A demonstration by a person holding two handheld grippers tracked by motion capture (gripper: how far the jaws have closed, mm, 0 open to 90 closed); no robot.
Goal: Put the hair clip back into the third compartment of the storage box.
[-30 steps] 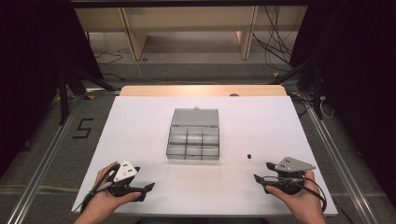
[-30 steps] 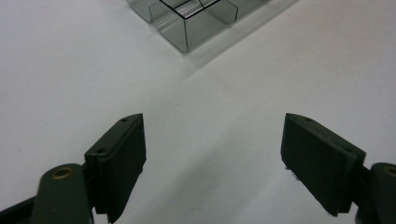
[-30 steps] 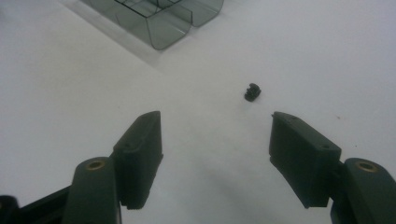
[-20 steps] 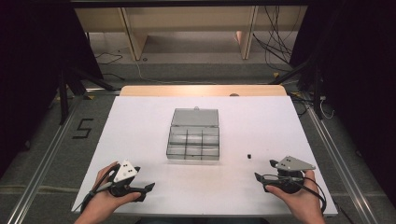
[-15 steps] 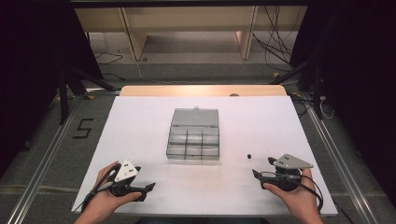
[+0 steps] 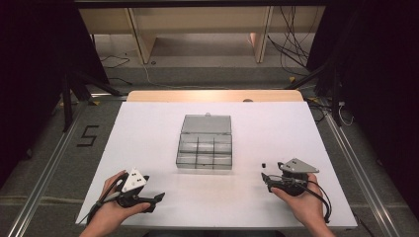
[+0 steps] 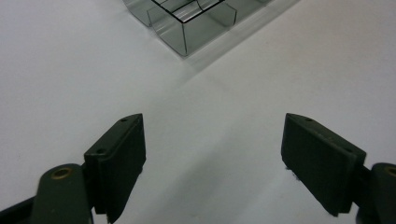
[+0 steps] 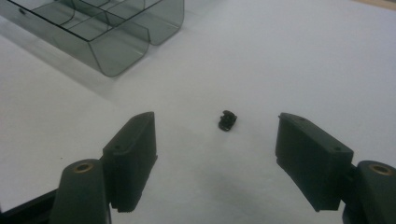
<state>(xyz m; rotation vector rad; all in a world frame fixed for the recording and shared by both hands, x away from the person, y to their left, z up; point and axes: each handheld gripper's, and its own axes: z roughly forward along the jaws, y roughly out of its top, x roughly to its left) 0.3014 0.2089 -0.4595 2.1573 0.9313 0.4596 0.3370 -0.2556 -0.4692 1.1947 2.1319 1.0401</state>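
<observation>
A small black part (image 8: 227,120) lies on the white table (image 6: 148,143), to the right of a clear plastic box (image 6: 205,148). In the high view it is seen as a tiny dark dot (image 6: 264,163) just in front of the right gripper (image 6: 269,178). In the right gripper view it sits a little ahead of the two black fingers (image 8: 135,154), about midway between them, and it is not touched by either one. The fingers of the right gripper are spread wide, and they have just been closing a little, with nothing pinched between them.

The clear box is placed near the middle of the table. Its lid is tipped back and open, and its inside is split into small compartments. What is in the compartments cannot be told.

The left gripper (image 6: 150,201) is held low at the near left part of the table, well apart from the box. In the left gripper view (image 7: 212,163) its fingers (image 7: 119,158) are spread wide too, and only bare white table is seen between them. A corner of the box (image 7: 187,28) is seen farther off.
</observation>
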